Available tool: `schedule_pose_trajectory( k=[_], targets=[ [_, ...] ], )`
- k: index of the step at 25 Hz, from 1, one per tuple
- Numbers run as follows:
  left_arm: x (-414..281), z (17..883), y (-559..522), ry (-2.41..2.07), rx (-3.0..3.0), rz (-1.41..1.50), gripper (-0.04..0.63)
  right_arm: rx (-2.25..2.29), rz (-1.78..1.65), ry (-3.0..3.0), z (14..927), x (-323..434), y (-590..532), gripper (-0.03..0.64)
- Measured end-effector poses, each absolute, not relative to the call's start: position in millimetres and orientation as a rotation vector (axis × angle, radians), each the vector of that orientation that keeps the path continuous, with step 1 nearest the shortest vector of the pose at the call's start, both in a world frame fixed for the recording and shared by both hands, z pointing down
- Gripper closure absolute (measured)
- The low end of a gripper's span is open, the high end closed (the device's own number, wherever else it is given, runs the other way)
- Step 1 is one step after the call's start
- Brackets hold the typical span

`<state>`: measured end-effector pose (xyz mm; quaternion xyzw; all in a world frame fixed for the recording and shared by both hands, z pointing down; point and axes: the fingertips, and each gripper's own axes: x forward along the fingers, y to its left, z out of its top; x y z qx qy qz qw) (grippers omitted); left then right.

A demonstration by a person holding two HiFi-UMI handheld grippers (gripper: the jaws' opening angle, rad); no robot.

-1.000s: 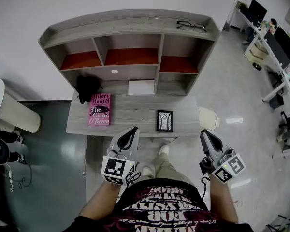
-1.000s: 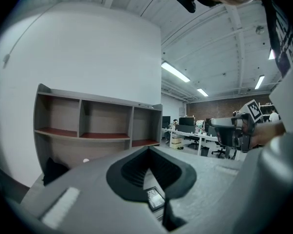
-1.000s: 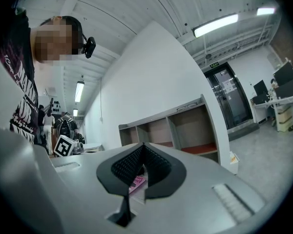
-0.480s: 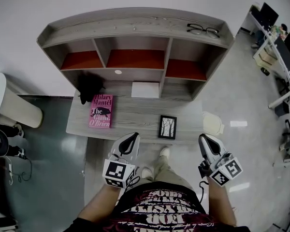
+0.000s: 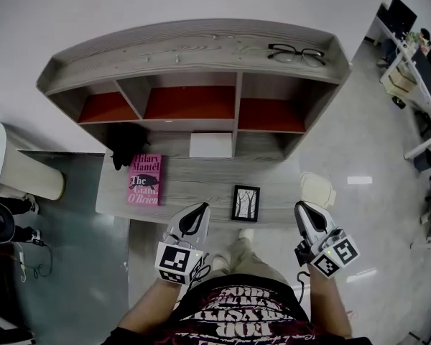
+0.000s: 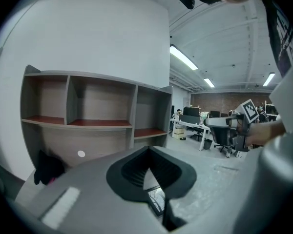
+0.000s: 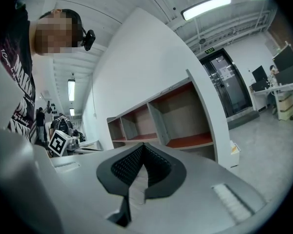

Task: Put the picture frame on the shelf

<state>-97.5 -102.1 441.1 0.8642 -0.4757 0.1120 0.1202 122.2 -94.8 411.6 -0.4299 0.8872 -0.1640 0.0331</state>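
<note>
A person stands at a grey counter [image 5: 194, 187] with a pair of tongs in each hand. The small black picture frame [image 5: 245, 203] appears to lie flat near the counter's near edge, right of centre. The left tongs [image 5: 197, 210] sit just left of it and the right tongs [image 5: 303, 210] are further off to its right; neither touches it. Both pairs are closed with nothing between them. The left gripper view catches a sliver of the frame [image 6: 156, 199] past the pinched tips.

The shelf [image 5: 194, 49] rises along the far side of the counter, its three red-floored bays bare, with a pair of glasses [image 5: 296, 53] on its top board. A pink book [image 5: 145, 180] lies to the left.

The frame looks light and stiff. Its front is probably glazed (so likely breakable, and slick under the pads). Because it lies flat it offers little to pinch. The safest hold would be across two opposite sides of the dark border, keeping the pads off the pane and the squeeze gentle.
</note>
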Motion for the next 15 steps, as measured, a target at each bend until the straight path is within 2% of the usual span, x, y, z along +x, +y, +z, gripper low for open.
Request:
schedule_pose_trajectory(
  k=[15],
  targets=[
    [-61.2,502.4,-157.4,-1.281,2.418,0.381,0.594,-1.402,-0.639,2.835,480.8,149.1,-154.0,0.591]
  ],
)
